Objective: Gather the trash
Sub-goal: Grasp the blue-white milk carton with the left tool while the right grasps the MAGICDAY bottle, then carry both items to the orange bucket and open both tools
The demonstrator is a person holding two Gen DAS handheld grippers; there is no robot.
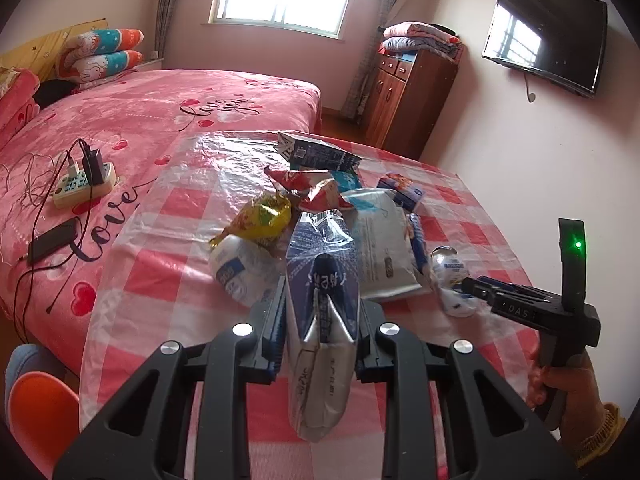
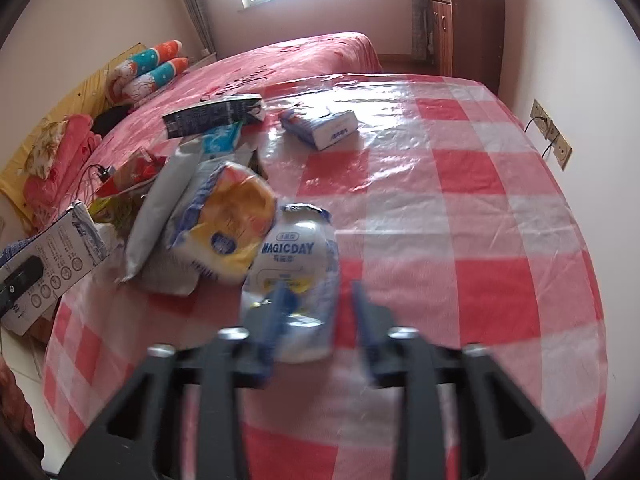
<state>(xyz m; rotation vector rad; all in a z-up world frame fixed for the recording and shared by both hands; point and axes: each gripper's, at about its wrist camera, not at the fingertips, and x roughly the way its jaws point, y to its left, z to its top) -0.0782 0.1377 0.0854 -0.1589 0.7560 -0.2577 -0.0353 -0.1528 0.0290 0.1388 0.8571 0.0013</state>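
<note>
My left gripper (image 1: 320, 294) is shut on a crushed blue-and-white milk carton (image 1: 320, 264) and holds it above the red-checked table (image 1: 160, 280). The same carton (image 2: 60, 248) shows at the left edge of the right wrist view. A white MAGICDAY bottle (image 2: 296, 264) lies between the fingers of my right gripper (image 2: 318, 300). Its jaws stand open, and the right pad is off the bottle. From the left wrist view, the right gripper (image 1: 470, 283) reaches the bottle (image 1: 450, 268) in a person's hand. Behind lie a yellow foil wrapper (image 1: 264, 216), a grey pouch (image 1: 380, 248) and a bread packet (image 2: 232, 224).
Further back on the table lie a dark carton (image 1: 316, 152) and a small blue-white box (image 2: 324, 126). A pink bed beside the table carries a power strip (image 1: 82, 182) and a phone (image 1: 52, 240). A wooden cabinet (image 1: 408, 96) and wall sockets (image 2: 550, 132) stand beyond.
</note>
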